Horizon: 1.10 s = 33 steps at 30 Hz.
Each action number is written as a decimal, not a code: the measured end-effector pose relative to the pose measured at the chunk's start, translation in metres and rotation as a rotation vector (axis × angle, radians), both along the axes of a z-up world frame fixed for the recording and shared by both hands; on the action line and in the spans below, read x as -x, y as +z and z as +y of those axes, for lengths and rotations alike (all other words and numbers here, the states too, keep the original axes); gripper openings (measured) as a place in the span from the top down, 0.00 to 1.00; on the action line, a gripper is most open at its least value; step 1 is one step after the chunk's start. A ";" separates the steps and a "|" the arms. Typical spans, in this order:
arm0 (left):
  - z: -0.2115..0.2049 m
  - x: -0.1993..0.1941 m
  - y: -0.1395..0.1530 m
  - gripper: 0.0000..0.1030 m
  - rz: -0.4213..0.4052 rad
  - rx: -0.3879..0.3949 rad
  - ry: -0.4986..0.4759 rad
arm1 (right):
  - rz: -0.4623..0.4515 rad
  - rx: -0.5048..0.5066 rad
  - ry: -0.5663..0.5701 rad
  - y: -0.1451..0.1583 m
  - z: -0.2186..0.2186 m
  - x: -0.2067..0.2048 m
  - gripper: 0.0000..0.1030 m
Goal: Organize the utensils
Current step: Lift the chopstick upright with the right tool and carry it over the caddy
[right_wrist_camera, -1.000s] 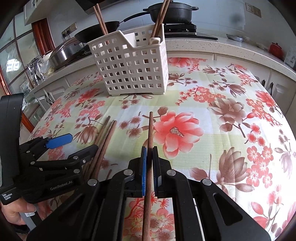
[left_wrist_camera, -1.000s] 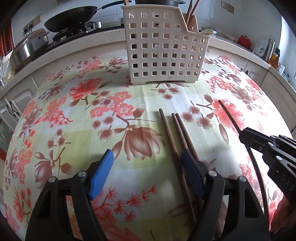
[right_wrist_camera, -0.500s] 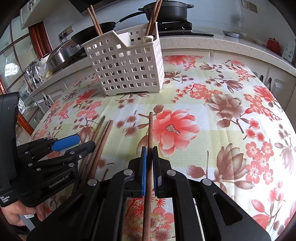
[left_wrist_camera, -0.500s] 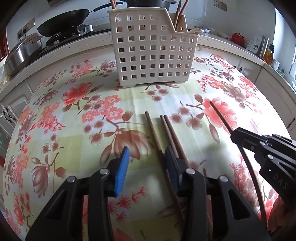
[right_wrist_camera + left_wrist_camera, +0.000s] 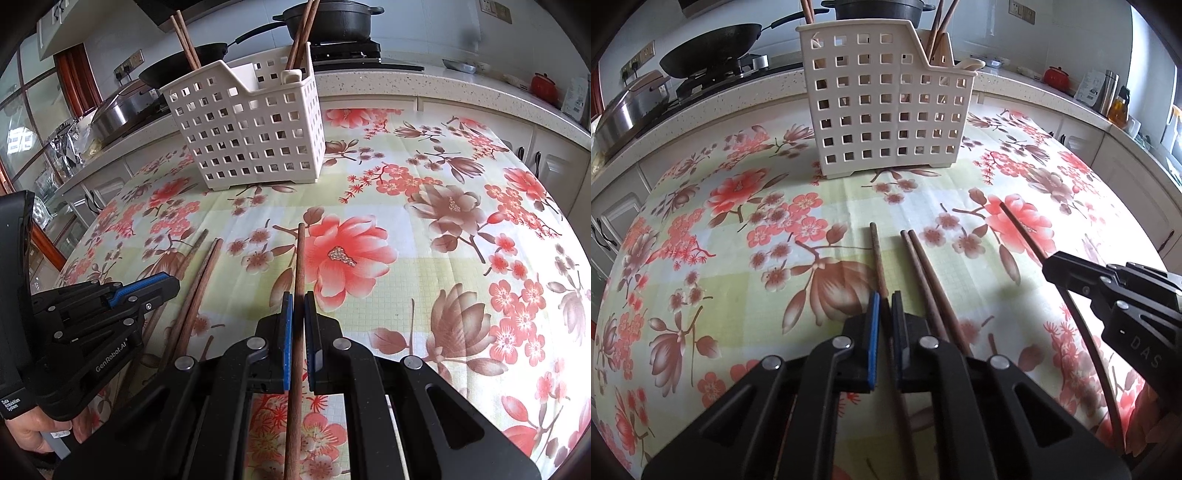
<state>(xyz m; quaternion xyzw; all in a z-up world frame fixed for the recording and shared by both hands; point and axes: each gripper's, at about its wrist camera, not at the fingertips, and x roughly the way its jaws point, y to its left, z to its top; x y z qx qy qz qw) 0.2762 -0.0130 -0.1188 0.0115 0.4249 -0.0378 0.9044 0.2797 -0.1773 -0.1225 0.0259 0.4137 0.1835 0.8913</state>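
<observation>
Left claw (image 5: pixel 885 310) is clamped tight on one chopstick (image 5: pixel 877 254), its blue pads pinching the dark stick while the tip rests on the bench (image 5: pixel 738 306). Right claw (image 5: pixel 298 314) has its jaws pressed onto a second chopstick (image 5: pixel 300 266), that one angled forward over the big red flower. Count them: four chopsticks down on the bench in all, one in each claw and a loose pair (image 5: pixel 925 266) lying side by side between the two, just right of the left claw. More chopsticks stand upright in the white perforated basket (image 5: pixel 886 107) at the far side of the bench, two bunches poking out of the top. A second ago the left claw stood wide open around its stick; now it is closed on it, while the right claw has kept its grip unchanged. Bench wears a floral cloth of red and brown blossoms; behind it a speckled kitchen counter carries a black wok (image 5: pixel 711 50), a dark pot (image 5: pixel 332 22) and a steel pan (image 5: pixel 628 110).
</observation>
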 end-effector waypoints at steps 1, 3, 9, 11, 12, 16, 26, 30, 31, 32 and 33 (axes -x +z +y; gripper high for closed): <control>0.000 0.001 0.000 0.94 0.000 0.003 0.000 | -0.001 0.000 0.001 0.000 0.000 0.000 0.93; 0.000 0.001 0.000 0.94 -0.001 0.008 -0.002 | -0.003 0.000 0.000 0.000 0.000 0.001 0.93; 0.000 0.008 0.009 0.94 -0.025 0.014 -0.006 | -0.023 -0.011 0.003 0.005 0.001 0.004 0.93; 0.001 0.011 0.016 0.94 -0.041 0.015 -0.005 | -0.032 -0.016 0.007 0.009 0.002 0.005 0.93; 0.001 0.012 0.018 0.94 -0.047 0.016 -0.004 | -0.041 -0.020 0.011 0.011 0.002 0.006 0.93; 0.003 0.020 0.034 0.94 -0.084 0.021 -0.007 | -0.068 -0.031 0.023 0.022 0.004 0.011 0.93; 0.009 0.044 0.077 0.94 -0.191 0.037 -0.004 | -0.163 -0.058 0.043 0.059 0.009 0.027 0.93; 0.015 0.053 0.093 0.94 -0.233 0.045 0.003 | -0.215 -0.064 0.051 0.074 0.013 0.034 0.93; 0.016 0.054 0.095 0.94 -0.239 0.045 0.003 | -0.221 -0.065 0.051 0.077 0.013 0.035 0.93; 0.017 0.056 0.098 0.94 -0.249 0.044 0.004 | -0.231 -0.065 0.052 0.080 0.014 0.037 0.93; 0.018 0.059 0.101 0.95 -0.256 0.046 0.006 | -0.239 -0.064 0.053 0.084 0.015 0.039 0.93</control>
